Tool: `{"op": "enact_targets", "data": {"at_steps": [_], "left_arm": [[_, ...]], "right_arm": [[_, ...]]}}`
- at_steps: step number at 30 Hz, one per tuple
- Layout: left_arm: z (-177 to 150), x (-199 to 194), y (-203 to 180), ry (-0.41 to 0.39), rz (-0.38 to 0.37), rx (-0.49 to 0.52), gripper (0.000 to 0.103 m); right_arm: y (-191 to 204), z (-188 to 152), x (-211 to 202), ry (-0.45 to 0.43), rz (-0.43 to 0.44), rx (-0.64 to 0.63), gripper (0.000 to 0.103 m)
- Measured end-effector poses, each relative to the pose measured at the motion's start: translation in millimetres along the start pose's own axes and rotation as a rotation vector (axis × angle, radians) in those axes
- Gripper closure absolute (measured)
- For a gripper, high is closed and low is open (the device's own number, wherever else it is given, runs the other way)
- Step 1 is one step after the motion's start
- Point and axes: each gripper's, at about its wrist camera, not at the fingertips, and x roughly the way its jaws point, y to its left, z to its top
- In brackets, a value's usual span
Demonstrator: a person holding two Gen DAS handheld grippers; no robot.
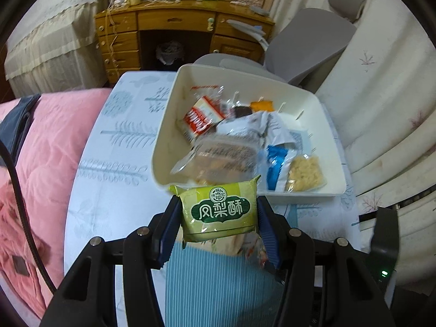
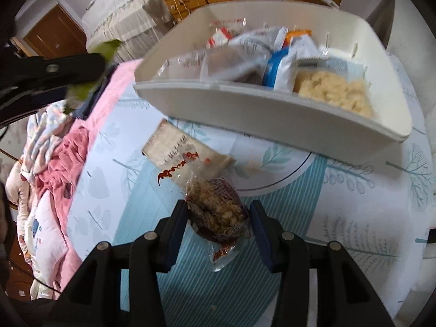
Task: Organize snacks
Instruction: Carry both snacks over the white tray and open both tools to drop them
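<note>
1 beige packet (image 2: 174, 147), right view only

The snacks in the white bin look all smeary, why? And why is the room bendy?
Left wrist view: the white plastic bin's packets are blurred, while the green pineapple-cake packet stays sharp. Right wrist view: bin smeared too, the dark red snack packet clearer. Both views: fisheye lens curves edges, dark corners.

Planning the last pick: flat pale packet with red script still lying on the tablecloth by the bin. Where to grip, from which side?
Judgement only: the pale packet lies flat on the tablecloth, so no face sticks up to pinch. Take it across its narrow width at the crimped end, coming down from above on the side away from the white bin, whose wall crowds the far end. The right gripper already holds the dark snack pack.
</note>
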Motion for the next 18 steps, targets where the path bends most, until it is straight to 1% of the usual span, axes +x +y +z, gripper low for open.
{"op": "enact_targets", "data": {"at_steps": [4, 8, 13, 16, 18], "left_arm": [[18, 7, -11, -0.004, -0.005, 0.033, 0.050], [34, 15, -17, -0.016, -0.008, 0.065, 0.050], [53, 28, -18, -0.013, -0.004, 0.093, 0.050], [64, 39, -15, -0.004, 0.005, 0.103, 0.050], [72, 47, -13, 0.007, -0.002, 0.105, 0.050]], "right_arm": [[-7, 10, -23, -0.059, 0.001, 0.034, 0.056], [-15, 22, -41, -0.094, -0.004, 0.058, 0.056], [-26, 40, -65, -0.162, -0.048, 0.058, 0.056], [-35, 52, -73, -0.197, -0.088, 0.069, 0.056], [-41, 59, -74, -0.213, -0.113, 0.076, 0.056]]}}
